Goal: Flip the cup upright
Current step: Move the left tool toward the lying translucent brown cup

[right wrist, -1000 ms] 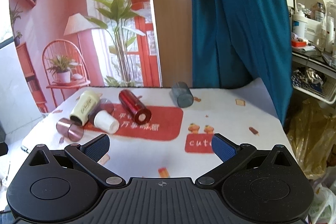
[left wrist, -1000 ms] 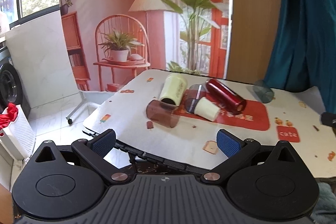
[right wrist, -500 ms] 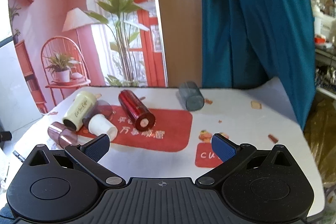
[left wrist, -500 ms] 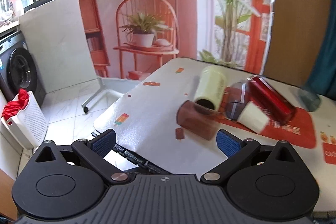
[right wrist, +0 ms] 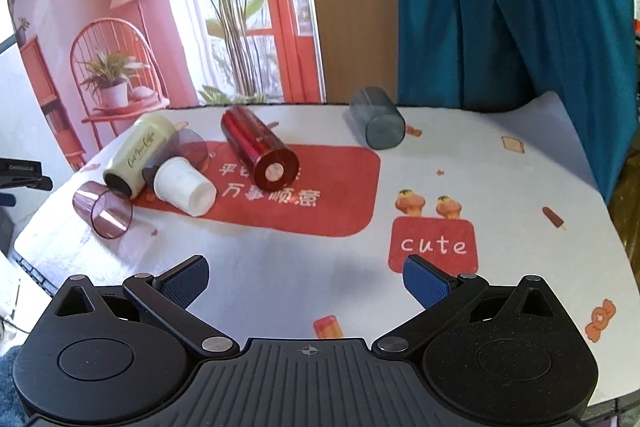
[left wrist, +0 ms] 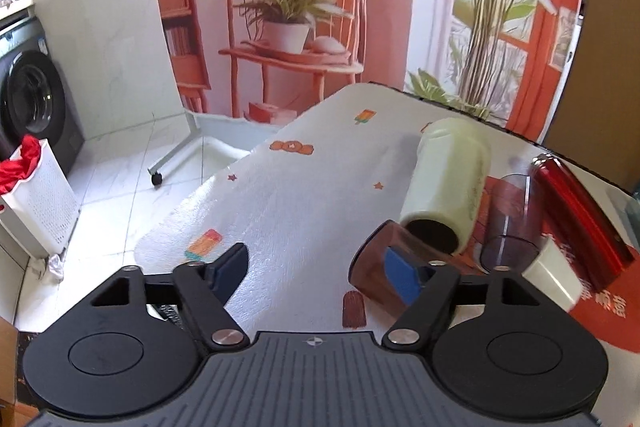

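Several cups lie on their sides on the table. A brown see-through cup lies nearest my left gripper, which is open; its right fingertip is in front of that cup. The brown cup also shows in the right wrist view. Beside it lie a pale green cup, a smoky purple cup, a white cup and a red metallic cup. A grey-blue cup lies apart at the back. My right gripper is open and empty, short of all the cups.
The table's left edge drops to a tiled floor with a white laundry basket and a washing machine. A printed backdrop stands behind the table. A teal curtain hangs at the back right.
My left gripper has moved forward and down to the brown cup, so the cups look larger. My right gripper has moved forward over the table.
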Motion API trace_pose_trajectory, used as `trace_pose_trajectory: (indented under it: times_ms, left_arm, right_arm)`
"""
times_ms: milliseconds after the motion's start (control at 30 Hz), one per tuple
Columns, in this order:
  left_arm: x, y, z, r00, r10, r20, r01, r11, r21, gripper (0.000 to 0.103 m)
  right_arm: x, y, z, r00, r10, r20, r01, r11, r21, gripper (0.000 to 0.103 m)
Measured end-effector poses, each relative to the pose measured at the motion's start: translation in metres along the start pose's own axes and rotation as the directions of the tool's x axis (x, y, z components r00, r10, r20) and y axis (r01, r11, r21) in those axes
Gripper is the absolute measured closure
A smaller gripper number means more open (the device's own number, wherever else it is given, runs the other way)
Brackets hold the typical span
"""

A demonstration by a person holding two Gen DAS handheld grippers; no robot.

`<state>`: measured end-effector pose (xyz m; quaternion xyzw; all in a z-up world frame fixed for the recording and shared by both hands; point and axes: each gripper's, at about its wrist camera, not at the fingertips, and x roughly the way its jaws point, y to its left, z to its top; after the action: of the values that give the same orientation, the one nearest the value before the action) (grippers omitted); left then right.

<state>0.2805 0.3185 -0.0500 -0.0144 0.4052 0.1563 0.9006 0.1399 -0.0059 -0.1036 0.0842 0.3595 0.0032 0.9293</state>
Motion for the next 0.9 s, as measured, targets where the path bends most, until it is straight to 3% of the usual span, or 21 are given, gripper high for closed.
trace_pose_trajectory:
  times_ms: [133,333,533,733,900]
  left_arm:
    - [0.016,-0.003,-0.007,0.999,0.035,-0.004,-0.035,0.998,0.053,0.032]
    - [0.044,0.009,-0.011,0.993,0.110,-0.042,-0.107,0.992,0.060,0.033]
    - [0.058,0.007,-0.012,0.983,0.184,0.015,-0.185,0.974,0.129,0.033]
    - [0.077,0.022,-0.002,0.987,0.161,-0.026,-0.160,0.987,0.021,0.034]
    - [0.087,0.019,-0.001,0.999,0.032,-0.019,-0.032,0.999,0.008,0.034]
  right_arm:
    - [0.009,-0.005,0.000,1.000,-0.003,-0.023,0.003,1.000,0.013,0.000]
    - [0.022,-0.004,0.002,0.999,0.002,-0.052,-0.002,1.000,0.014,0.000]
    - [0.028,0.001,0.002,0.997,0.004,-0.072,-0.005,1.000,-0.009,0.000]
    - [0.033,0.003,0.003,0.996,-0.009,-0.091,0.007,1.000,-0.015,0.000]
    - [0.035,0.009,0.003,0.995,-0.009,-0.101,0.006,0.999,-0.036,0.000]
